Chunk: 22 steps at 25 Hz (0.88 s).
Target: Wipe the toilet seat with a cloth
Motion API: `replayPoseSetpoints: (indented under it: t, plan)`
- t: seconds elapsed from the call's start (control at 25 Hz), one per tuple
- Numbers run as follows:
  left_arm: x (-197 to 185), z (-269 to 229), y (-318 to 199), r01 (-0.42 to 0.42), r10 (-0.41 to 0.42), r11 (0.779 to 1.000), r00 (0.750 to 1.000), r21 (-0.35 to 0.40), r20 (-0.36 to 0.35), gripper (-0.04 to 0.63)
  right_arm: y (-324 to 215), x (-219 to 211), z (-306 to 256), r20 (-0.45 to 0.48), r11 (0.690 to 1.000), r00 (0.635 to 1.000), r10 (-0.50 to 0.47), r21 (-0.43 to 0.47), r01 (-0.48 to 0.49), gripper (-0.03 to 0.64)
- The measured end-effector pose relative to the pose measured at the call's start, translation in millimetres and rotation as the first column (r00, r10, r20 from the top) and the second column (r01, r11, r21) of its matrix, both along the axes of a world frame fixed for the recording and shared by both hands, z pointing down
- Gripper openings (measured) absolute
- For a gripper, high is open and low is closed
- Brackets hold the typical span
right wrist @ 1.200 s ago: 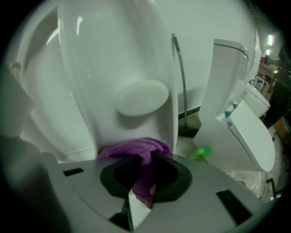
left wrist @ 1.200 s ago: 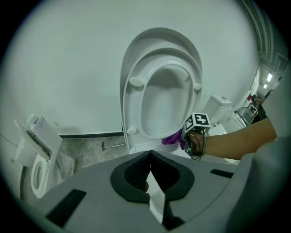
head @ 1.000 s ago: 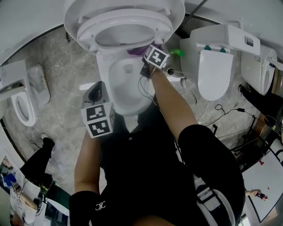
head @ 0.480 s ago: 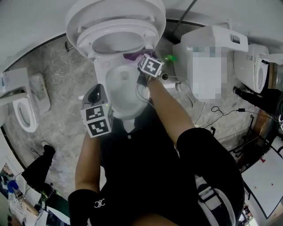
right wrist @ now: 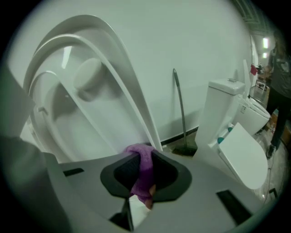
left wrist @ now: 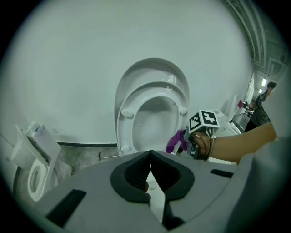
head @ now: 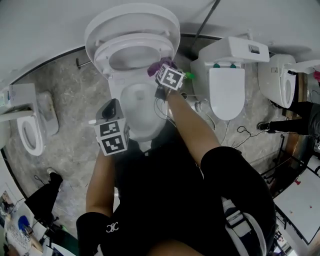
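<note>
- The right gripper (head: pixel 163 74) has its jaws closed tight on the purple cloth (head: pixel 158 67), which hangs bunched down between them.
- The toilet seat (head: pixel 103 52) stands raised against its lid (head: pixel 131 15), upper centre of the head view. Its ring stretches up and left from the cloth.
- The cloth sits at the seat's lower right edge, touching or just beside it; I cannot say which.
- The left gripper (head: pixel 111 108) is closed on nothing, lower left over the bowl (head: pixel 141 107), well apart from the seat.
- The right hand is plainly nearer, so I'd expect the sweep to run up and left along the ring.
</note>
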<state>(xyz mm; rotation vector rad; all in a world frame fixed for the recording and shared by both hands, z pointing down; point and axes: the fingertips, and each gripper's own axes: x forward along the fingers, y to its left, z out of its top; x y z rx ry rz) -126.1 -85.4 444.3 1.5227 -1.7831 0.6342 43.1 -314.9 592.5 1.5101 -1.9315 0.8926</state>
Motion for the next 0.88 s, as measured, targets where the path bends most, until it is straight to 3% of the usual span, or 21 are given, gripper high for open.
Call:
replayPoseSetpoints:
  t: [0.2,0.64,0.88]
  plan:
    - [3,-11,-1,-0.014,0.014,1.000,1.000,0.017,0.000,0.008,-4,-5,-17,0.031,1.000,0.999,0.026,-0.009,-0.025,0.058]
    - [4,-43,4,-0.016,0.017,0.998,1.000,0.063,-0.010,0.008,-5,-12,-89,0.103,0.996,0.995,0.020,0.085,-0.029,0.058]
    - [0,-65,3,-0.020,0.022,0.994,1.000,0.107,-0.019,0.008,3,-18,-129,0.079,0.990,0.997,-0.013,0.139,0.002,0.058]
